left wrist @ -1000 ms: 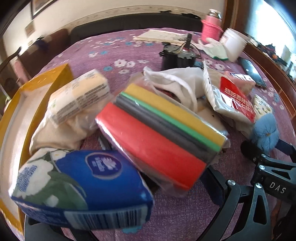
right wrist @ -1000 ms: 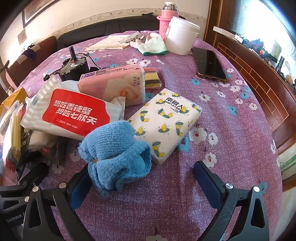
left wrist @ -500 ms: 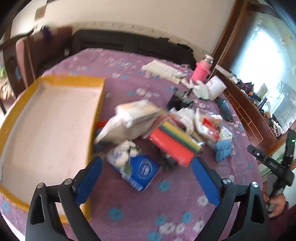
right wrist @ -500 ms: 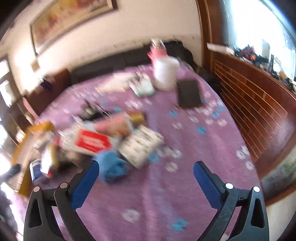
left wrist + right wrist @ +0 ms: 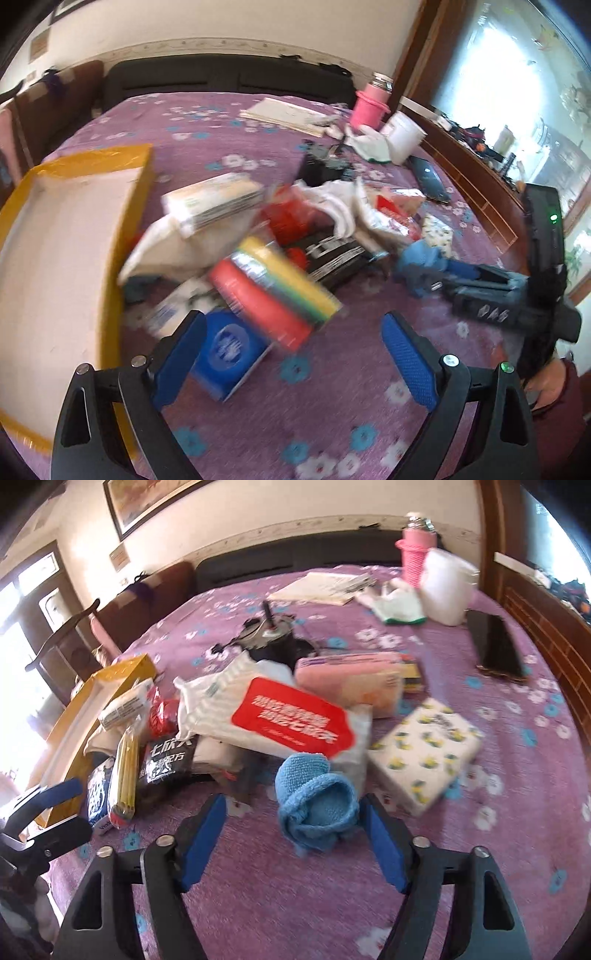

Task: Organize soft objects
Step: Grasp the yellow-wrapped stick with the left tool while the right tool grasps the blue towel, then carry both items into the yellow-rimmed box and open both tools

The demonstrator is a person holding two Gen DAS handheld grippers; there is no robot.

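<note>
Right wrist view: your right hand-held gripper (image 5: 293,840) has been closing, jaws still apart around the blue towel (image 5: 317,802) on the table (image 5: 480,849); off-centre, it may slip free.

Blue towel (image 5: 317,805), purple flowered tablecloth (image 5: 480,886), yellow box (image 5: 110,158).

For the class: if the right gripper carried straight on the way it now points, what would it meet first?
Most likely the blue cloth, bunched on the purple tablecloth between the right gripper's jaws, which have just been closing. The cloth lies toward the right-hand jaw; whether a pad touches it is unclear.
</note>
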